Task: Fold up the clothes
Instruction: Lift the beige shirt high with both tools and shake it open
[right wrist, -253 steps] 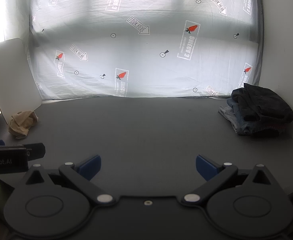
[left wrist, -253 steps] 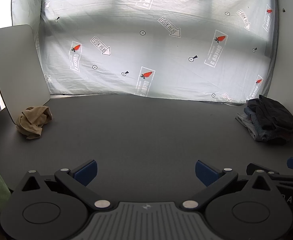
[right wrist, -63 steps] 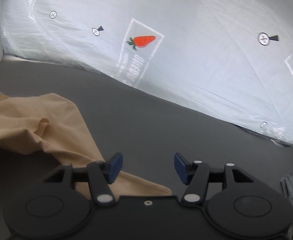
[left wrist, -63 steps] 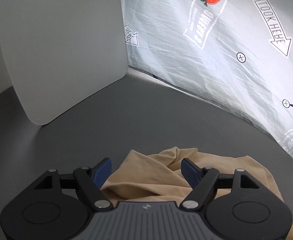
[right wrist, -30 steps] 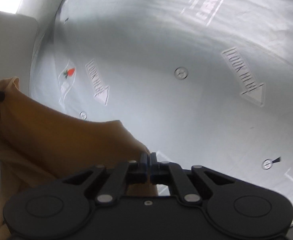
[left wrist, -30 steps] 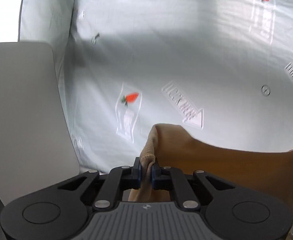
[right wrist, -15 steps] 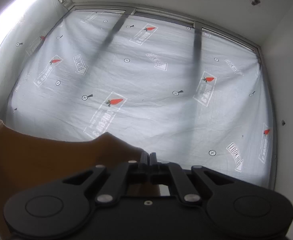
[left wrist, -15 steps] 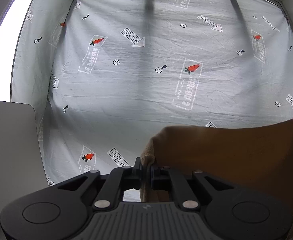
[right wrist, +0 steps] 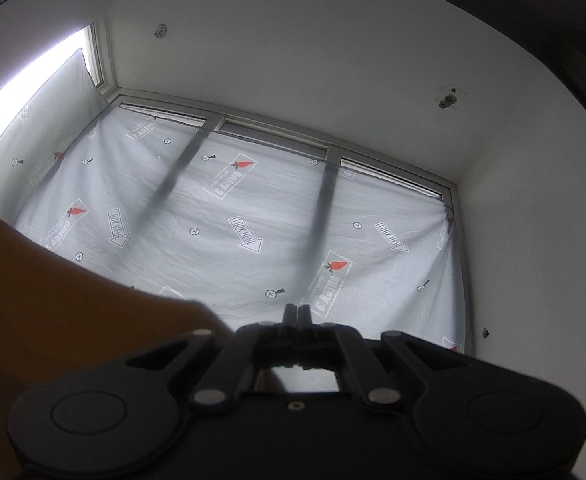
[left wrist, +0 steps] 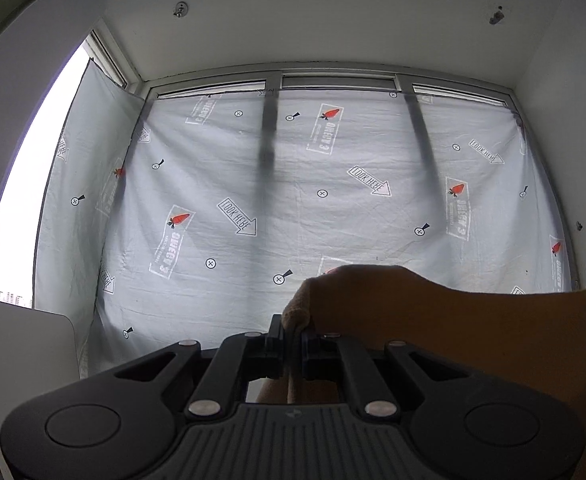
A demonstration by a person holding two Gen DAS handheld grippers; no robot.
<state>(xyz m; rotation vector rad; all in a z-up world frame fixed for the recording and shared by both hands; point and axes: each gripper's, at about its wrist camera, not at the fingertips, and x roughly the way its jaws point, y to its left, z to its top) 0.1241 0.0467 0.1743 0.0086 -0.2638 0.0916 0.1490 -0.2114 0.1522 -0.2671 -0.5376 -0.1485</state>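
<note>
A tan garment (left wrist: 453, 340) hangs in the air between my two grippers. In the left wrist view my left gripper (left wrist: 292, 332) is shut on a bunched edge of it, and the cloth spreads away to the right. In the right wrist view the same tan garment (right wrist: 73, 320) fills the lower left and runs in behind the linkage of my right gripper (right wrist: 297, 316), whose fingers are pressed together. The pinched cloth edge itself is mostly hidden there. Both grippers point upward; the table is out of view.
A pale printed sheet (left wrist: 293, 208) covers the window wall ahead, with the white ceiling (left wrist: 313, 20) above it. A white board (left wrist: 21, 360) stands at the lower left. A white side wall (right wrist: 533, 240) lies to the right.
Both grippers have risen and tilted upward with the garment held between them. The ceiling has come into view, and the sheet sits lower in both pictures. The grips have not changed.
</note>
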